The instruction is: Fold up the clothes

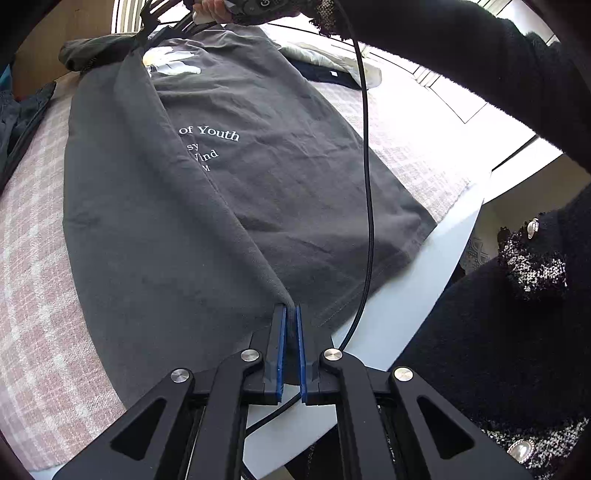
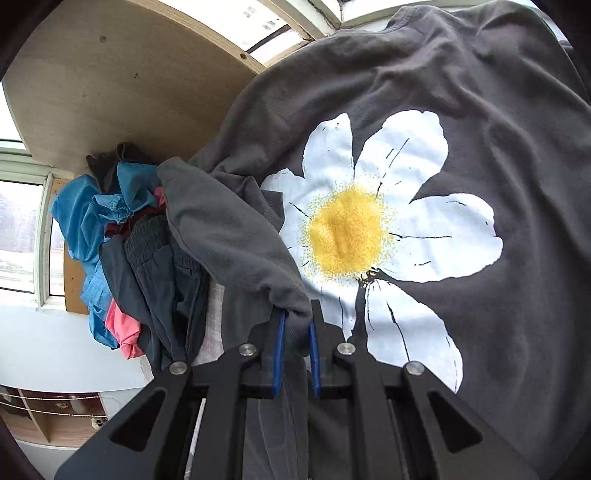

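A dark grey T-shirt (image 1: 229, 192) with white lettering lies spread on a pink-and-white checked cloth (image 1: 33, 280). Its left side is folded over toward the middle. My left gripper (image 1: 291, 314) is shut on the folded edge at the hem end, near the table's front. My right gripper (image 2: 295, 321) is shut on a bunched fold of the same T-shirt (image 2: 480, 332) beside its large white daisy print (image 2: 369, 229). In the left wrist view the right gripper (image 1: 147, 33) shows at the far end of the fold, held by a hand (image 1: 214, 7).
A heap of blue, pink and dark clothes (image 2: 122, 236) lies beyond the shirt by a wooden panel (image 2: 110, 81). A black cable (image 1: 367, 184) hangs across the shirt. The white table edge (image 1: 424, 280) runs at the right, next to a person's dark sleeve (image 1: 461, 59).
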Action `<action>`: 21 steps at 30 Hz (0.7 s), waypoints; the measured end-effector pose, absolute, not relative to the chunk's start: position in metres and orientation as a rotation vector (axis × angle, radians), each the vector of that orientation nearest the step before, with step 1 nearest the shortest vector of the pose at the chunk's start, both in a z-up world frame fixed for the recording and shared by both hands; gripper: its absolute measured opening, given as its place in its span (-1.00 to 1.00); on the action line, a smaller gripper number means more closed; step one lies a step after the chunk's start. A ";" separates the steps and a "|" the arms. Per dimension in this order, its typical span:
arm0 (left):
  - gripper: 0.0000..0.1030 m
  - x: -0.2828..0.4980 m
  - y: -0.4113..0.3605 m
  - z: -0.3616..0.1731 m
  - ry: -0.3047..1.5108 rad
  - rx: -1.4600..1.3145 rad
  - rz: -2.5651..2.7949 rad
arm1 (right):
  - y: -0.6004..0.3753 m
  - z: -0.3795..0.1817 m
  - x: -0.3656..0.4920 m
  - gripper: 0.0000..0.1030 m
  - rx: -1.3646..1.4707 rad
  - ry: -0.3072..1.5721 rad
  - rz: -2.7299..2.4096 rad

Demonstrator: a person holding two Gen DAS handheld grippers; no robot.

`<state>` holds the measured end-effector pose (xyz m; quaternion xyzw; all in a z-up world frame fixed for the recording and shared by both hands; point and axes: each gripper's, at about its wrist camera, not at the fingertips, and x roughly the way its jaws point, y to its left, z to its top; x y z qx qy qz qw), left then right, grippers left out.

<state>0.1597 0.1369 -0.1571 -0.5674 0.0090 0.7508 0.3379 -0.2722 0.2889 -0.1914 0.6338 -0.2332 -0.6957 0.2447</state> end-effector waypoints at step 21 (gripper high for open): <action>-0.80 0.169 0.026 -0.188 -0.334 -1.721 2.084 | 0.284 -0.201 -0.273 -0.76 1.701 -0.581 -1.946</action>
